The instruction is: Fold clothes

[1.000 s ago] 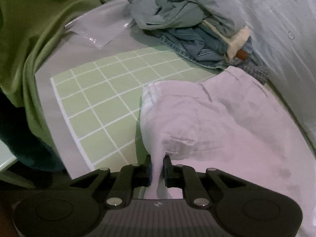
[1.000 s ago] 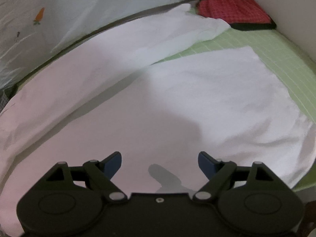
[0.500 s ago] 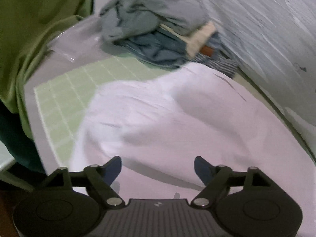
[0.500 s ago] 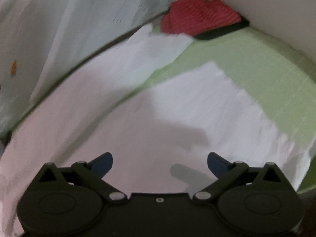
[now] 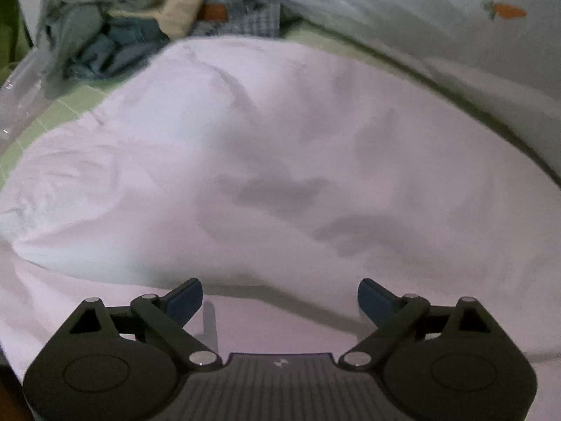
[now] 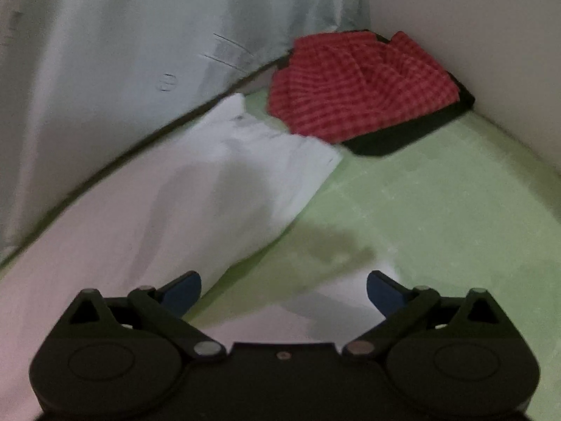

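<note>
Both hand-held grippers, left point(image 5: 279, 296) and right point(image 6: 284, 289), gape empty; the white garment point(image 5: 280, 161) stretches lengthwise toward the desk's far-right corner, right nearer.

a second ago the left gripper point(image 5: 279, 296) was pinched on a fold of the white garment point(image 5: 280, 161); now its jaws are spread wide and the cloth lies loose below it. the right gripper point(image 6: 284, 293), open throughout, has swung toward the red checked cloth point(image 6: 361, 84), with bare green mat point(image 6: 438, 210) ahead.
</note>
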The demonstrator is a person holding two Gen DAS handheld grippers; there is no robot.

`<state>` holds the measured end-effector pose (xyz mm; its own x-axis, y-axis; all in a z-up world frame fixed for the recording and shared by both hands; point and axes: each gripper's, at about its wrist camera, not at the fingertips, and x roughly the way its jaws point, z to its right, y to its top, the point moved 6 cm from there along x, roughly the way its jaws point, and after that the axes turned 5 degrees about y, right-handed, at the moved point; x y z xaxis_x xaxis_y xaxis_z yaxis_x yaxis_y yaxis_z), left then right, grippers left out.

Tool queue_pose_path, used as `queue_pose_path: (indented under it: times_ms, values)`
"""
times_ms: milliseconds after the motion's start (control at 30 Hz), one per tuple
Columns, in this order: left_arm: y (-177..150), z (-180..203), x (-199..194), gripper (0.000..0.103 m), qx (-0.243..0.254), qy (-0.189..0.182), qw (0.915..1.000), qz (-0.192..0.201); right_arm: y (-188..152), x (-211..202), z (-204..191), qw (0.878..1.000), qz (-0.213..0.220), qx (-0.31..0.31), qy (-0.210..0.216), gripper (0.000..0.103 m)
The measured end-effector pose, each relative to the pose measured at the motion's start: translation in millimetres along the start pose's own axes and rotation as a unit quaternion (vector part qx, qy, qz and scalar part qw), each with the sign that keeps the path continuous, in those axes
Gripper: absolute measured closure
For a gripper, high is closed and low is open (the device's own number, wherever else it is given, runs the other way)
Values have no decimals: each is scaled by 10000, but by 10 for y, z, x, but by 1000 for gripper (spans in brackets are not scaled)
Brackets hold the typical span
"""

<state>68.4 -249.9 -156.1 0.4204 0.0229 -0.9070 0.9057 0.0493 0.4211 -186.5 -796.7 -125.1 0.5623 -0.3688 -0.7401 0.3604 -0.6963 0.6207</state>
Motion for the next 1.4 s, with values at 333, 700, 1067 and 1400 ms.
queue_pose_path:
  times_ms: [333,700,1067,1400]
  values:
    - [36,297,225,0,600,549,9961,-356,664,954,385,9970,152,642,-394,30]
    - [2,191,242,0,253,372,9983,-380,920,321,118,9923,1217,90,-232,99]
    - [-11,143,192,0,273,132,9988,-380,416,-190,601,9924,903,531,-641,34]
    - [-275,83,-427,0,521,-451,9966,460,-526,-967,661,9969,619,335,-340,22]
